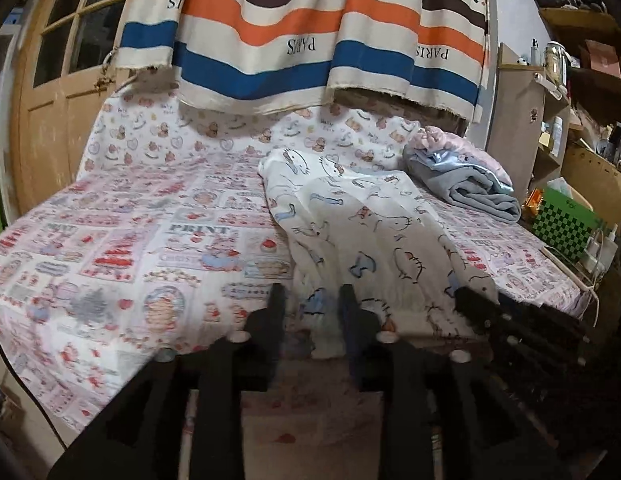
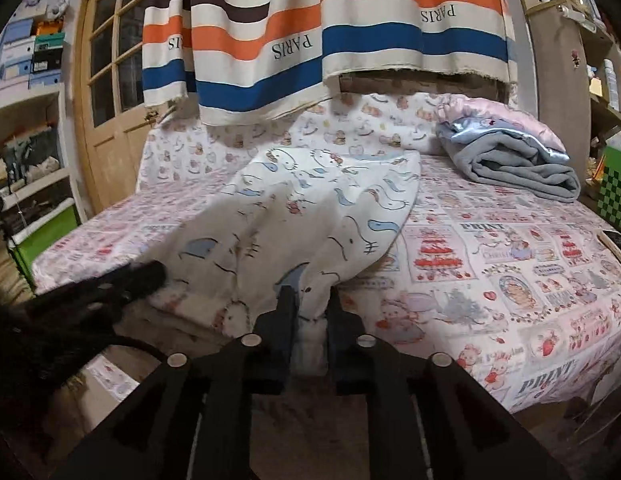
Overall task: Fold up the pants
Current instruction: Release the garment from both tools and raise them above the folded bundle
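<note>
White pants (image 1: pixel 362 216) with a cartoon cat print lie lengthwise on the bed, legs toward the far wall. In the left wrist view my left gripper (image 1: pixel 311 294) stands at the near end of the pants. Its fingers (image 1: pixel 276 300) are apart and the cloth sits loosely between them. The right gripper (image 1: pixel 476 296) shows at the right, at the pants' other near corner. In the right wrist view my right gripper (image 2: pixel 310 304) is shut on a bunched fold of the pants (image 2: pixel 310 208), which tent up toward it. The left gripper (image 2: pixel 146 274) shows at the left edge.
The bed carries a pink and white printed sheet (image 1: pixel 130 248). A folded grey blanket (image 2: pixel 518 168) lies at the far right. A striped curtain (image 1: pixel 302 32) hangs over the head end. A wooden door (image 2: pixel 110 80) stands left, shelves (image 1: pixel 550 120) and a green checked box (image 1: pixel 562 224) right.
</note>
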`<state>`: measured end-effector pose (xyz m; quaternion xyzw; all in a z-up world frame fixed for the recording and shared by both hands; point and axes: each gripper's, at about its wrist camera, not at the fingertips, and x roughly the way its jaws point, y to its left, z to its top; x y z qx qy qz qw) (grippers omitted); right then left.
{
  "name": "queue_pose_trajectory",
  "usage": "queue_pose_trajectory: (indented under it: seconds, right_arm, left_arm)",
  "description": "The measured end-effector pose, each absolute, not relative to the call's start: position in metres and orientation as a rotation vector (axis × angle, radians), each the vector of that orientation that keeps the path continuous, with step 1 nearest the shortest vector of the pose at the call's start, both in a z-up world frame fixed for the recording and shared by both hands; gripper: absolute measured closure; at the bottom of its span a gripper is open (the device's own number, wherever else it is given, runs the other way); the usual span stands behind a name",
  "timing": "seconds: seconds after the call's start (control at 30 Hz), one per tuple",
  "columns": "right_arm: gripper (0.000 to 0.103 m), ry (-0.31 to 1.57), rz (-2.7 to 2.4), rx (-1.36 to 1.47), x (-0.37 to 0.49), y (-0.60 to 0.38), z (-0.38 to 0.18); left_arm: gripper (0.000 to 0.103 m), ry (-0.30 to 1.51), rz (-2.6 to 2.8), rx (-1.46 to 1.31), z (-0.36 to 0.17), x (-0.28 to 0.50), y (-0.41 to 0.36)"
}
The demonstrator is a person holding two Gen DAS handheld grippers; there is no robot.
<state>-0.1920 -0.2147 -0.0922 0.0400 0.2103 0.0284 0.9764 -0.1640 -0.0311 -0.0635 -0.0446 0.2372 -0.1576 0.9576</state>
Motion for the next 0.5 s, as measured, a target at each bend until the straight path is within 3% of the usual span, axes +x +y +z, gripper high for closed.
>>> queue_pose_trajectory:
  seconds: [0.07,0.13,0.23,0.5]
  right_arm:
    - [0.057,0.391,0.021,0.080,-0.194,-0.221,-0.089]
    - [0.046,0.345,-0.004,0.085,-0.201,-0.232,-0.084]
    - [0.046,0.306,-0.005,0.059,-0.210,-0.243,-0.077]
    - [0.049,0.273,0.149,-0.028,-0.218,-0.234,-0.063]
  left_arm:
    - [0.061,0.452,-0.297,-0.057,-0.061,-0.169,-0.028]
    - [0.054,0.424,-0.279,-0.022,-0.058,-0.174,-0.023]
    - [0.047,0.404,-0.277,0.008,-0.055,-0.180,-0.017]
    - [0.045,0.480,-0.375,-0.006,-0.063,-0.176,-0.022]
